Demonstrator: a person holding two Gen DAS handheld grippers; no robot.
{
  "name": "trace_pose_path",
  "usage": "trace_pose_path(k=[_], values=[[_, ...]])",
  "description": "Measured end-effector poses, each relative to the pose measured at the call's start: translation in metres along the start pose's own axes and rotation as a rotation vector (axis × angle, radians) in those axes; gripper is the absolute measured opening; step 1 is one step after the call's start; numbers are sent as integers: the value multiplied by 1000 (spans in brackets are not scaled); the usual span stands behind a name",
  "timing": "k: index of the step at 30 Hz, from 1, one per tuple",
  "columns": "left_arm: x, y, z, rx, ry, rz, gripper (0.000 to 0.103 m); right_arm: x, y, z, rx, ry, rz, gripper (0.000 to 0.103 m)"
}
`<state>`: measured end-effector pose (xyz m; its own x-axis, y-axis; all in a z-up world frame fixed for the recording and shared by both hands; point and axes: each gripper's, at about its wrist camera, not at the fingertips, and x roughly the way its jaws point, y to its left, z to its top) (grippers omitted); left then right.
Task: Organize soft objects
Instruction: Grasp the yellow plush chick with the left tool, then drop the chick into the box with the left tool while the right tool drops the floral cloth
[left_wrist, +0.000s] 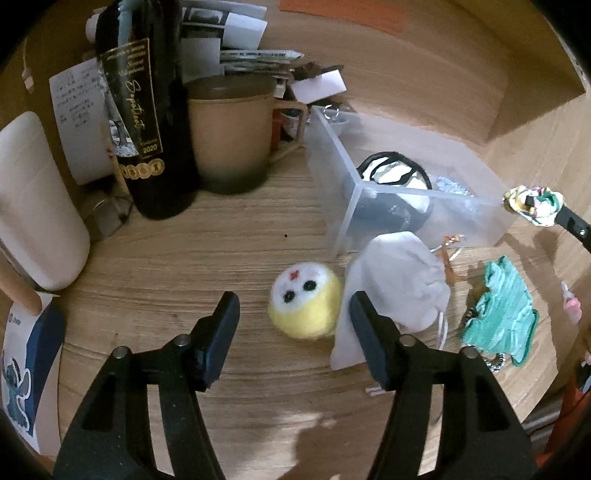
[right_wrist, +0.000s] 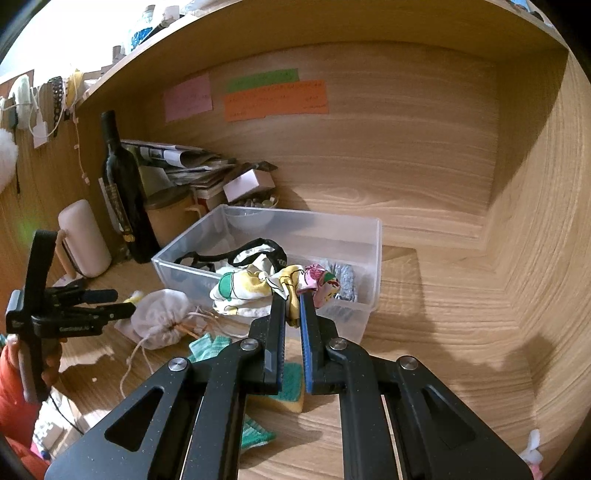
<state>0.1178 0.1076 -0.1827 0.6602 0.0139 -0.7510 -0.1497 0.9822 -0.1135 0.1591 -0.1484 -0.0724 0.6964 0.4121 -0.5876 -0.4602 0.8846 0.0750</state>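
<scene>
Two tools at work: the right tool (right_wrist: 291, 299) is clenched on a printed cloth (right_wrist: 273, 286) hanging at the clear bin's (right_wrist: 376, 258) near wall, its length running left-right. The left tool (left_wrist: 291, 314), released, faces the yellow plush chick (left_wrist: 304, 304). Bin partly filled; chick, white drawstring pouch (left_wrist: 395, 277) and green knit piece (left_wrist: 498, 314) remain on the tabletop (left_wrist: 184, 258).

The wooden surface (left_wrist: 221, 240) carries a dark wine bottle (left_wrist: 147, 110), a tan lidded mug (left_wrist: 229, 136) and a white cylinder (left_wrist: 37, 206) near its back left corner. A clear plastic bin (left_wrist: 347, 192) sits toward the back edge. In front of it lie a yellow plush ball (left_wrist: 306, 302), a white drawstring pouch (left_wrist: 395, 288) and a green knitted cloth (left_wrist: 502, 314).
</scene>
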Motion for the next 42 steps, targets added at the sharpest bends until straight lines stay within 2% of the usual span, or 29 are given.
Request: trace_pose_path(k=[4, 8, 13, 17, 19, 20, 21, 30, 36, 42], values=[[-7, 2, 3, -25, -30, -52, 62, 1, -1, 0, -3, 3, -1, 7], [-12, 2, 10, -17, -64, -16, 62, 3, -2, 0, -4, 8, 5, 7], [10, 1, 9, 2, -4, 4, 62, 3, -3, 0, 3, 9, 8, 7], [27, 0, 4, -1, 38, -10, 62, 4, -5, 1, 6, 11, 5, 7], [28, -2, 4, 1, 36, -21, 51, 4, -6, 1, 9, 12, 2, 7], [29, -2, 4, 3, 39, -31, 37, 4, -7, 1, 9, 12, 0, 7], [29, -2, 4, 5, 44, -39, 37, 5, -7, 2, 11, 11, -2, 7], [3, -4, 19, 21, -71, 11, 36, 8, -16, 13, 25, -18, -22, 7], [-25, -18, 45, 58, -172, -16, 36, 11, -19, 28, 19, -49, -50, 7], [-25, -43, 73, 109, -192, -76, 36, 26, -19, 42, 10, -43, -49, 7]])
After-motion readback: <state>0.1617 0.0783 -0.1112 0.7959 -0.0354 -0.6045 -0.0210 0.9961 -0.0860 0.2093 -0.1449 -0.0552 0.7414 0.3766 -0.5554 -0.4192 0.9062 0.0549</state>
